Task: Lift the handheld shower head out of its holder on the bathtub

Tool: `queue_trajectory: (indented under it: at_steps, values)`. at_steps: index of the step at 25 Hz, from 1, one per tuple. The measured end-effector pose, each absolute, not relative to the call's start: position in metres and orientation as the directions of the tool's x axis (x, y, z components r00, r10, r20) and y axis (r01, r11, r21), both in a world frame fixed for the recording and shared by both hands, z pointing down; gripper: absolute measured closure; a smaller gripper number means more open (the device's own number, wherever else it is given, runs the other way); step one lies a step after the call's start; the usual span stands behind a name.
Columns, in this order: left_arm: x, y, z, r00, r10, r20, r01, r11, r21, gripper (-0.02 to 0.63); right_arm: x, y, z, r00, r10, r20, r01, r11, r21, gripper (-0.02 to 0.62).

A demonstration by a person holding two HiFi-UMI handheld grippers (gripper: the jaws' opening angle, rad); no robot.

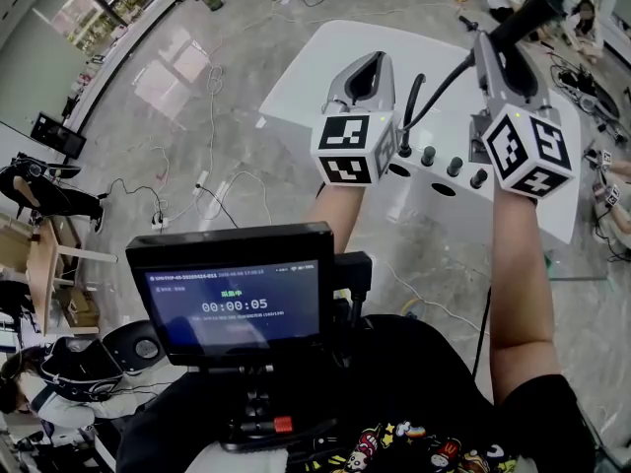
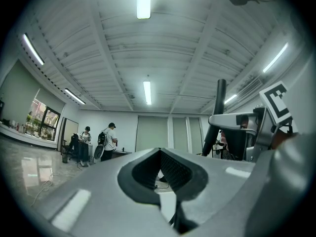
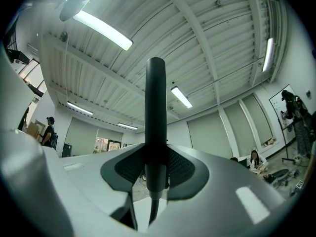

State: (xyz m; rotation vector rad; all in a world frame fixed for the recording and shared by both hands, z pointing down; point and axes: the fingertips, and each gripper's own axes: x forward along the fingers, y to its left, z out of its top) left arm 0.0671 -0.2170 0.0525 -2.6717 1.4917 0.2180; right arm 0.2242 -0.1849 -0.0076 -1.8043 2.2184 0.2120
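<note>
We hold the right gripper [image 3: 155,168] clamped on the black handle of the shower head [image 3: 156,107], which stands upright between the pads. In the head view the shower head [image 1: 528,16] sits at the upper right, above the white bathtub [image 1: 296,67], and its hose [image 1: 444,82] drops toward the knobs [image 1: 454,167] on the near rim. Our left gripper [image 2: 160,154] is closed and empty, just left of the right one. Left of the tub's edge lies open floor strewn with cables [image 1: 212,180].
</note>
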Motion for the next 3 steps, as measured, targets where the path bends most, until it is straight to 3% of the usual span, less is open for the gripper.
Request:
queue_trajectory:
  at_steps: [3]
  values:
    - [0.0599,-0.2233,0.0404,0.516,-0.841,-0.161,-0.852,-0.524,0.008,0.604,0.2181,-0.1906,-0.0205,-0.185,-0.936,-0.299,-0.976,0.211,-0.056,0.443]
